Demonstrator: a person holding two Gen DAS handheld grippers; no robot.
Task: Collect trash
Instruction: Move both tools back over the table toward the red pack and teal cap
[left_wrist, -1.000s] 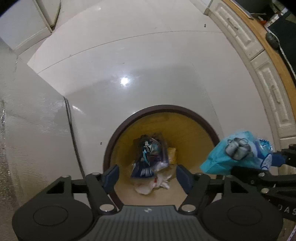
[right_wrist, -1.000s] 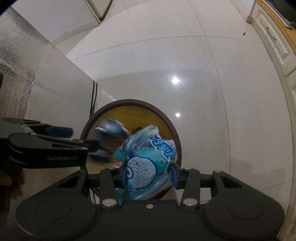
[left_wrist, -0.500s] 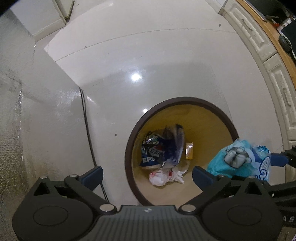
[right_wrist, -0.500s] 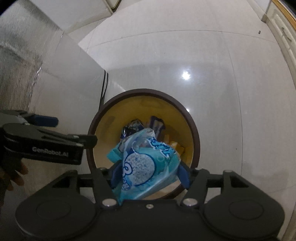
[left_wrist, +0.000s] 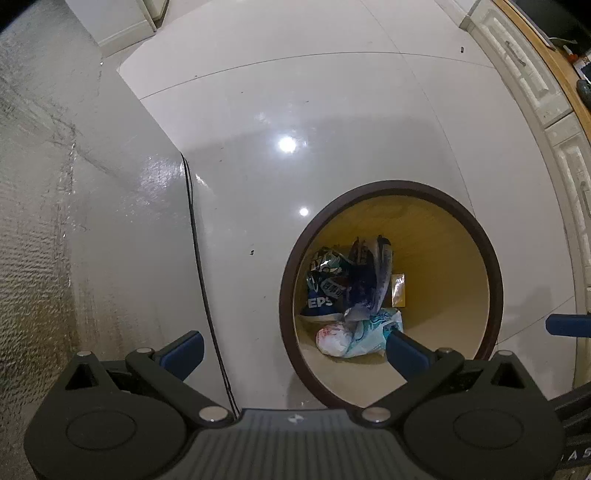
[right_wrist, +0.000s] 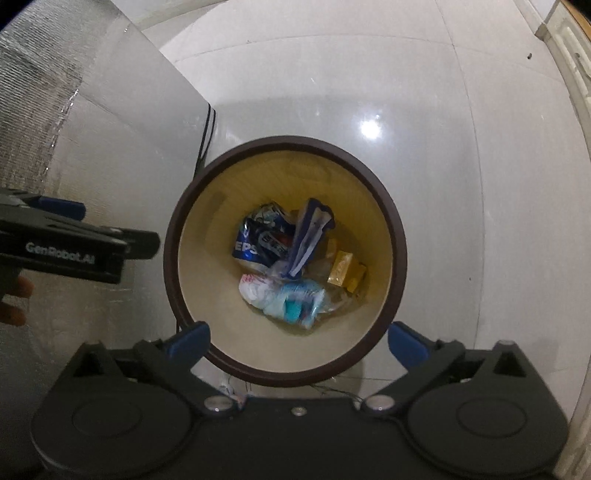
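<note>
While both grippers are pointing down at a pale tiled floor (left_wrist: 332, 110), a round bin (right_wrist: 284, 376) with a dark brown rim and yellow inner wall is standing on it. The right gripper (right_wrist: 297, 341) is hanging directly over the bin's mouth; its jaws are opening, already spread wide, with nothing between the blue pads. The left gripper (left_wrist: 291, 349) is hanging beside the bin, over the floor at the bin's left rim, its jaws standing fully apart and holding nothing.

Trash is lying at the bottom of the bin: a light blue plastic packet (right_wrist: 295, 304) nearest the bin's lower wall, a crumpled white wrapper (right_wrist: 253, 290) touching it on the left, a crushed blue can (right_wrist: 258, 240) behind, a dark blue-and-white wrapper (right_wrist: 310, 236) leaning upright in the middle, and a small yellow box (right_wrist: 345, 275) toward the right wall.

A silver, foil-textured panel (left_wrist: 37, 221) is rising along the floor's left edge, and a thin black cable (left_wrist: 199, 258) is running down where panel and floor meet, just beside the bin. White cabinet fronts (left_wrist: 528, 85) are curving along the floor's right edge.

Only the right wrist view is showing the bin's whole floor, plus the left gripper's side and fingertips of a hand (right_wrist: 16, 306) holding it. Only the left wrist view is showing one blue pad of the right gripper at its right edge.
</note>
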